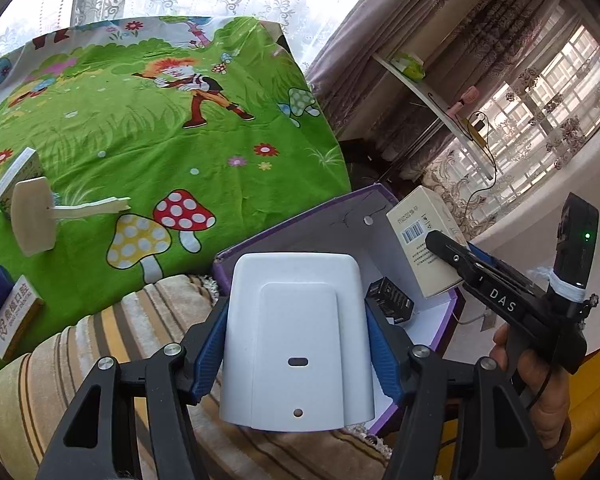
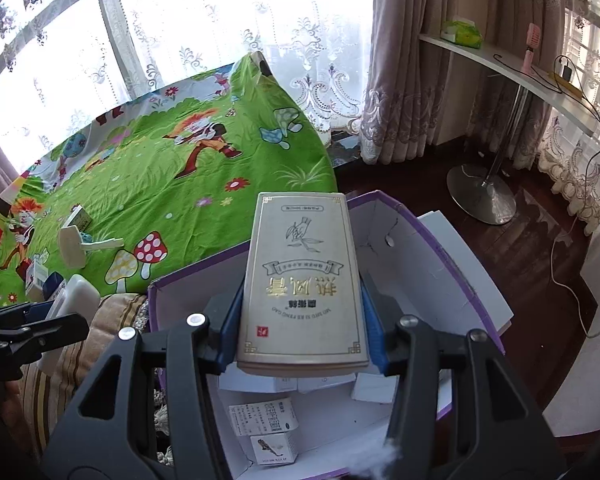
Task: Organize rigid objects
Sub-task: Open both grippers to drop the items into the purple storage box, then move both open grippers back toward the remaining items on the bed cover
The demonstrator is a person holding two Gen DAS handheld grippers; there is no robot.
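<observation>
Both loads are being carried to the purple box (image 2: 452,248). The left gripper (image 1: 300,344) clamps a white casing (image 1: 296,336); the right gripper (image 2: 302,312) clamps a cream carton (image 2: 304,280) (already above the box). Next: lower, then release.

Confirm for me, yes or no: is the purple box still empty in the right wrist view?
No: the purple box already holds several small white cartons on its floor, below the beige box gripped by the right gripper.
</observation>
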